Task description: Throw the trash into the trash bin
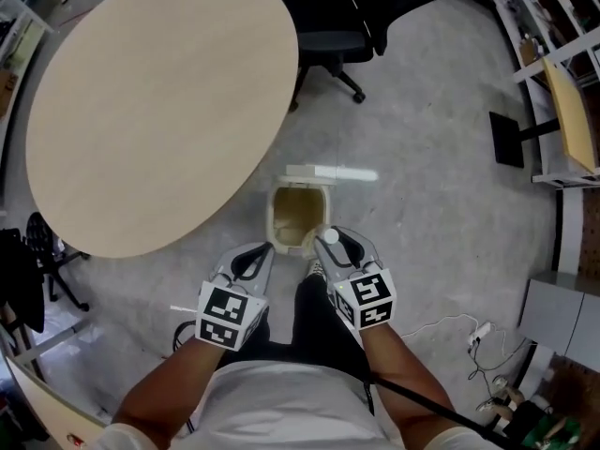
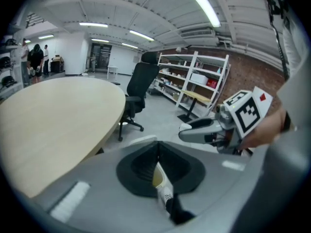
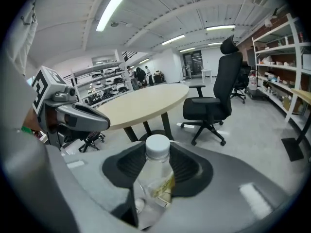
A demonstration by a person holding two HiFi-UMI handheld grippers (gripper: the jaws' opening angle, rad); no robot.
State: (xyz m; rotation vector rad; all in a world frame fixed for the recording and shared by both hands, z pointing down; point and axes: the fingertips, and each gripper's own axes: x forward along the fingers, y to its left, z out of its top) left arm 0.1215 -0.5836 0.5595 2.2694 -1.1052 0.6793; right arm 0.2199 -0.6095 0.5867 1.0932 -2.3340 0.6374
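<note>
Right gripper (image 1: 330,244) pinching bottle (image 3: 154,178), cap forward; left gripper (image 1: 255,256) pinching wrapper (image 2: 161,181) — trash bin (image 1: 274,216) sitting just ahead, below both.

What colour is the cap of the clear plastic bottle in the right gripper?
White cap on the clear plastic bottle; clearest in the right gripper view.

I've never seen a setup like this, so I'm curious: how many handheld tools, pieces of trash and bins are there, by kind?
grippers: 2, left gripper and right gripper
plastic bottle: 1
flat packet: 1
trash bin: 1
Total: 5
</note>
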